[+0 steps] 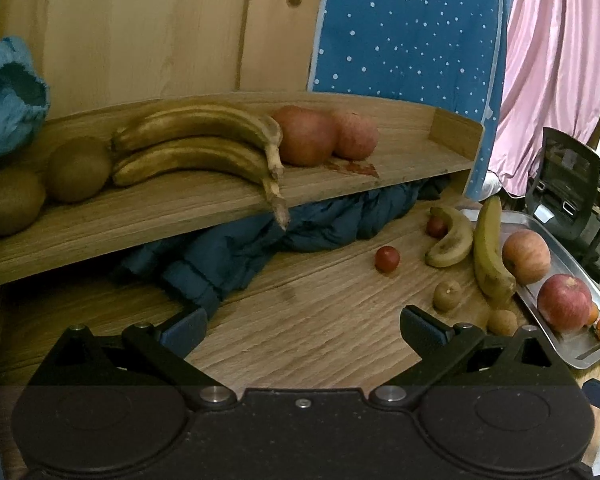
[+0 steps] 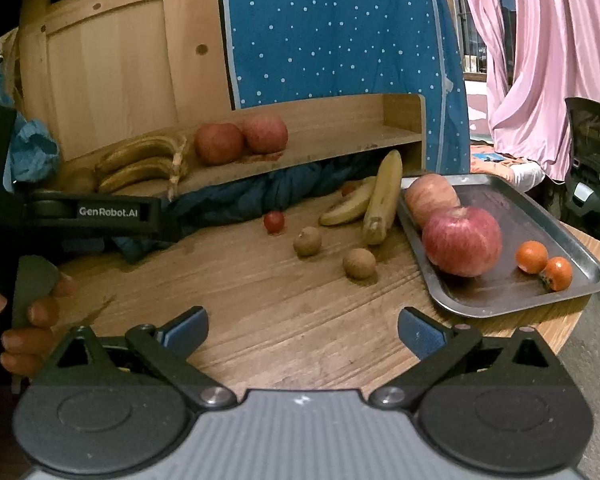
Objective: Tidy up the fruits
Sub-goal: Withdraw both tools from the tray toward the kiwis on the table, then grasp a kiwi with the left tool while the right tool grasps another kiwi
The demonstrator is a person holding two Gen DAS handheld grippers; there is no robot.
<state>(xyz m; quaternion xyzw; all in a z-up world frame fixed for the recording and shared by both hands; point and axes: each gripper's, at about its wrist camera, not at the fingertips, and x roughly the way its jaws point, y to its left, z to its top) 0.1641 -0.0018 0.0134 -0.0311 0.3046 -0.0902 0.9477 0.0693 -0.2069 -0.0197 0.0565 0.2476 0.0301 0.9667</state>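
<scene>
A wooden shelf (image 1: 380, 192) (image 2: 340, 148) holds two kiwis (image 1: 78, 170), two brown bananas (image 1: 196, 140) (image 2: 140, 164) and two apples (image 1: 306, 136) (image 2: 240, 140). On the table lie two bananas (image 1: 490, 252) (image 2: 382, 200), two kiwis (image 1: 446, 294) (image 2: 358, 263) and two small red fruits (image 1: 387, 259) (image 2: 274, 222). A metal tray (image 1: 580, 344) (image 2: 540, 216) holds two apples (image 1: 564, 302) (image 2: 462, 242) and two small orange fruits (image 2: 544, 264). My left gripper (image 1: 304, 326) is open and empty above the table; it also shows at the left of the right wrist view (image 2: 100, 212). My right gripper (image 2: 303, 330) is open and empty.
A dark blue jacket (image 1: 260, 240) (image 2: 260, 192) is stuffed under the shelf. A light blue cloth (image 1: 8, 96) lies at the shelf's left end. A blue dotted panel (image 1: 408, 28), a pink curtain (image 1: 556, 72) and an office chair (image 1: 564, 188) stand behind.
</scene>
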